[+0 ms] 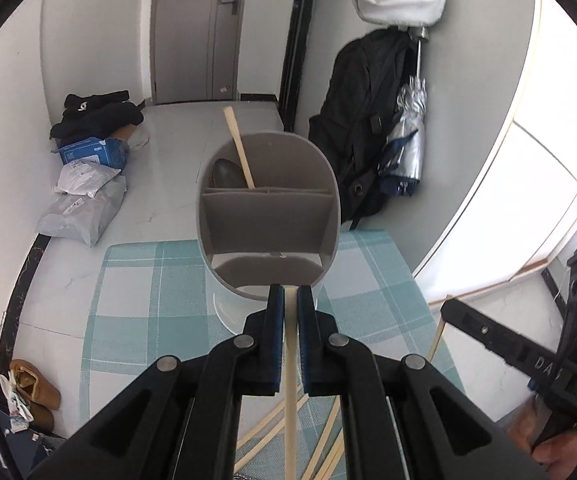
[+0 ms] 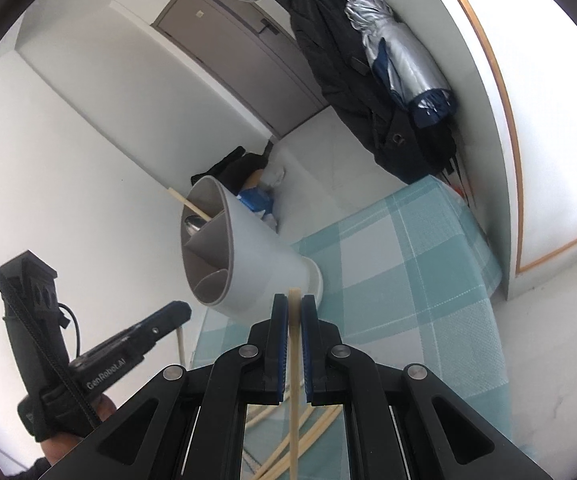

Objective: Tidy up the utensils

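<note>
Grippers (image 1: pixel 289 292) (image 2: pixel 294 300) angled down, chopsticks (image 1: pixel 290 360) (image 2: pixel 294 360) clamped.

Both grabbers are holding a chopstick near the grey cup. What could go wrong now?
1. The left gripper pinches its chopstick close to one end, so the long free part might swing or slip.
2. The holder is tall on a small base, so a bump from either stick might tip it.
3. The right gripper and its chopstick are close to the left one, so they might knock together at the holder.
</note>
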### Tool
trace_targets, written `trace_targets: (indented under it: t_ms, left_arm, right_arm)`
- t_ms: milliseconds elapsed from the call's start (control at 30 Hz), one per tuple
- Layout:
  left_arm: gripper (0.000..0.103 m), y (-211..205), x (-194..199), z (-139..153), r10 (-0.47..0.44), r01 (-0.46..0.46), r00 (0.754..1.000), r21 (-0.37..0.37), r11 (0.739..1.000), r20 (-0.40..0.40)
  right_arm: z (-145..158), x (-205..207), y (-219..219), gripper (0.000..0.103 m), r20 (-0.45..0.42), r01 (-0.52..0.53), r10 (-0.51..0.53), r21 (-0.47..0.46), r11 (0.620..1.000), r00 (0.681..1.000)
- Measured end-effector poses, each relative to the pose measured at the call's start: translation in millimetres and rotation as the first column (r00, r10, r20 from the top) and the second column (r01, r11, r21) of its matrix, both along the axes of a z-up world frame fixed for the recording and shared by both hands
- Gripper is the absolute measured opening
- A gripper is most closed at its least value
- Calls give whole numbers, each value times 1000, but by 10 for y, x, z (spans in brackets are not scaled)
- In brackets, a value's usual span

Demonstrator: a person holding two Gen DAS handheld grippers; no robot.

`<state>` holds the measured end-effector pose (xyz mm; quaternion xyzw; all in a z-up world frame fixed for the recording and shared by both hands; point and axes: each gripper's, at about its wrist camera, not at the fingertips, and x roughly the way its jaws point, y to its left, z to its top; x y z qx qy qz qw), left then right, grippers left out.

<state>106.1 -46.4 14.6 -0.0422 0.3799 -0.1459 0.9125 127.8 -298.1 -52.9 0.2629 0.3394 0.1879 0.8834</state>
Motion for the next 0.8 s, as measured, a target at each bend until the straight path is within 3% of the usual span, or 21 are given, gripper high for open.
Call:
trace_targets:
  t_ms: [133,433,800]
  left_arm:
    - [4,27,-60,46,84,-79,995,-83,993,56]
    - [4,198,-280,251,203,-172,963,-173,970,178]
    - [3,469,-318,311,265,-208,945,-276,938,190]
  right_arm:
    - [122,-116,208,6,62,-15,20,-79,997,998]
    - [348,-345,507,6,164,-20,58,-226,974,985]
    - [468,-407,671,5,176,-41,94,-285,958,980]
